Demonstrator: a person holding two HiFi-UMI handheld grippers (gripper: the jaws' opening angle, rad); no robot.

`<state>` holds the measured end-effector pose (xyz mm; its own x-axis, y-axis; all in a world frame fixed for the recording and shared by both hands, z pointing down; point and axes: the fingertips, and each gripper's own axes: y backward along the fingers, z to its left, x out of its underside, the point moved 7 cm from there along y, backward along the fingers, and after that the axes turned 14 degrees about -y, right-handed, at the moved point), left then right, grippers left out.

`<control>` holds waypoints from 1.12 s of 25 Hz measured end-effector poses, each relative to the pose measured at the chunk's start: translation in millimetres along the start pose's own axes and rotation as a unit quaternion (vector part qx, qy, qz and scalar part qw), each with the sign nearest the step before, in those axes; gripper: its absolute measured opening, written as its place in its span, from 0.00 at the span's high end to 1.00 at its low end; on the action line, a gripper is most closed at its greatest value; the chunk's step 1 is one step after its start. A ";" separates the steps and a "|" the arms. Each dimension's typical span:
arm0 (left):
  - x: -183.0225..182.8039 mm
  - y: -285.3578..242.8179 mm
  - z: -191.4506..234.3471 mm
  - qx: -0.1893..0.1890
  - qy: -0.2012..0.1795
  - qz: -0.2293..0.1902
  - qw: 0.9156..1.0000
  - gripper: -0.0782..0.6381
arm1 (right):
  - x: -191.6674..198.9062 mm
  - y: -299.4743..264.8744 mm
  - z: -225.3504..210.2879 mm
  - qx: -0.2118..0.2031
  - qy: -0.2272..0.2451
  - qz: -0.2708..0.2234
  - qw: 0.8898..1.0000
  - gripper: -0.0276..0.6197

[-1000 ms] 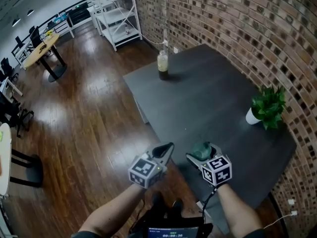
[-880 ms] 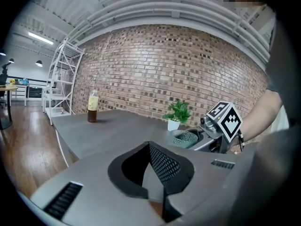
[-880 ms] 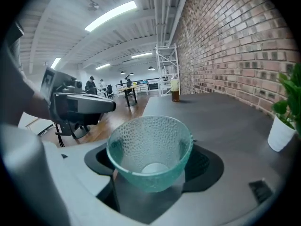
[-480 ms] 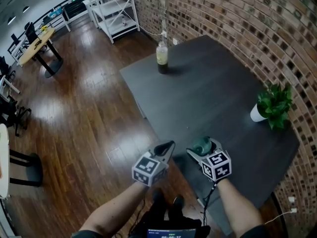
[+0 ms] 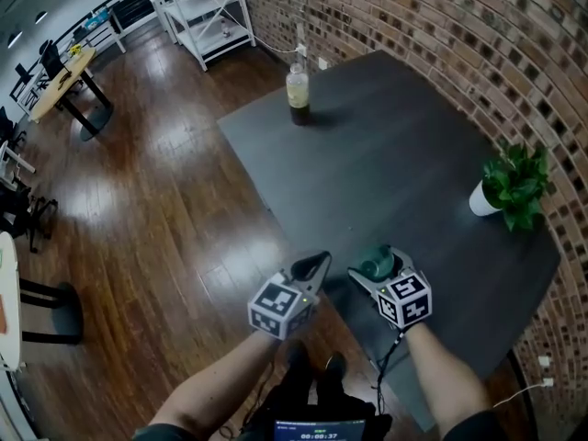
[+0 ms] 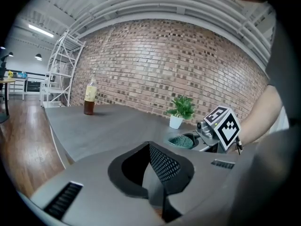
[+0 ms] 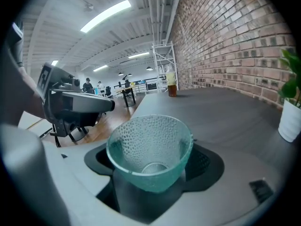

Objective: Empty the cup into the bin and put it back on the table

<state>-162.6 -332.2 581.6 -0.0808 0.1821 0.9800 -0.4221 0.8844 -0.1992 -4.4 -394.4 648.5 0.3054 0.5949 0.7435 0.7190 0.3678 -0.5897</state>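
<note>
Right tool lower, clamping green cup, left tool closed

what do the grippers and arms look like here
The left gripper and right gripper have grey bodies, black mesh-textured jaw pads and a white cube with black square markers. A black cable trails from the right one beside the forearm. Forearms are bare; dark sleeves begin near the elbows.

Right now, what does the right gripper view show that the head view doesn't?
Only the right gripper view: the dimpled inside of the cup, empty, held in the right tool. Only the head view: the right forearm and that tool's marker cube. Both: the cup, the dark table, the bottle at its far end, the left tool.
</note>
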 end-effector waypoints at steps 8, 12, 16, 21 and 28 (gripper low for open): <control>2.1 11.5 4.9 -0.012 0.003 0.006 1.000 0.89 | 1.5 -2.1 2.7 0.005 0.006 -0.002 1.000 0.32; 3.6 14.7 2.6 -0.013 0.003 0.007 1.000 0.89 | 6.3 -1.8 1.2 0.009 0.005 0.001 1.000 0.25; 1.2 19.1 0.6 -0.014 0.000 0.006 1.000 0.89 | 8.6 3.5 3.8 0.011 0.000 -0.004 1.000 0.23; -11.8 27.0 -1.5 -0.016 -0.006 -0.004 1.000 0.89 | 1.6 23.5 9.5 0.014 -0.009 -0.024 1.000 0.23; -33.5 38.9 -10.3 -0.017 -0.014 -0.026 0.999 0.89 | -6.3 54.6 14.6 0.021 -0.027 -0.054 0.998 0.23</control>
<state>-167.1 -299.4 540.9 -0.0843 0.1244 0.9887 -0.3951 0.9067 -0.1477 23.8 -367.6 606.9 0.1931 0.5880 0.7855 0.7191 0.4598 -0.5210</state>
